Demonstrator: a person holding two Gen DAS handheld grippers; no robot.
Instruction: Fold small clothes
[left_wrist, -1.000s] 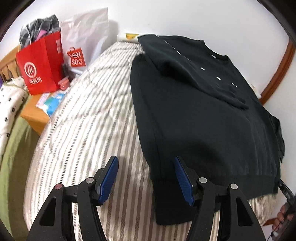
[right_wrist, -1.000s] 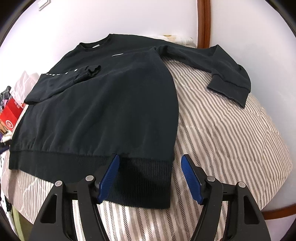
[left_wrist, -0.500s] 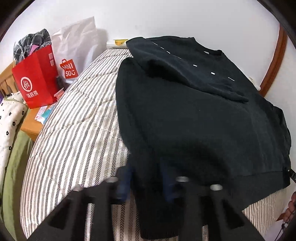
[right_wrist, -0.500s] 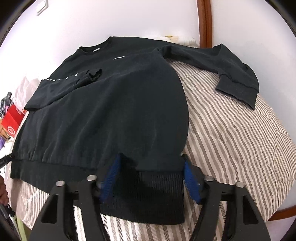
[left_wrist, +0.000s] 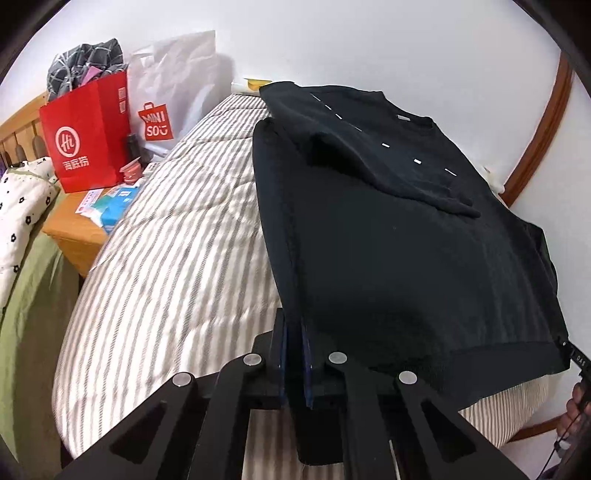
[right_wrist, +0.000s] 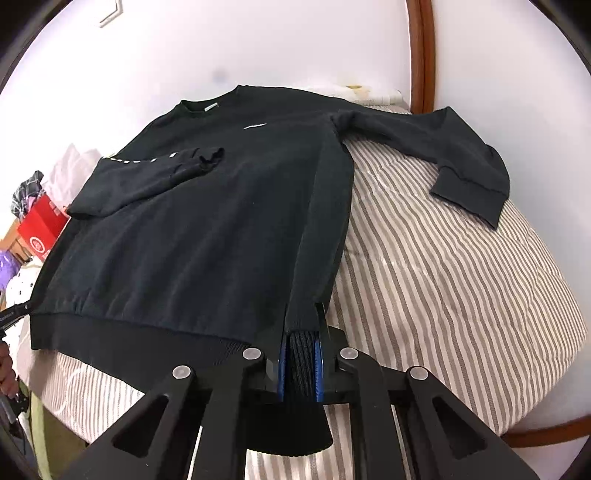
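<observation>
Two grippers hold the bottom corners of a big black long-sleeved cotton sweatshirt (right_wrist: 221, 229) that lies flat on a grey-and-white striped quilted bed cover (right_wrist: 443, 280). The left gripper (left_wrist: 294, 354) has its blue pads squeezed almost together on the ribbed hem at one corner, and most of the sweatshirt stretches ahead of the jaws and off to their right. The right gripper (right_wrist: 301, 360) is pinched on the other hem corner, with a bunch of ribbed cloth between its pads, and the sweatshirt spreads ahead and to the left of its jaws. One sleeve lies folded over the chest; the other sleeve (right_wrist: 443, 155) lies out on the cover, ahead and right of the right jaws. I think the sweatshirt is soft, floppy and a bit heavy, so it will sag and bend; the thick hem corners look like the best places to hold. A second ago both sets of jaws stood wide around the hem; they have just been closing and now grip it.
</observation>
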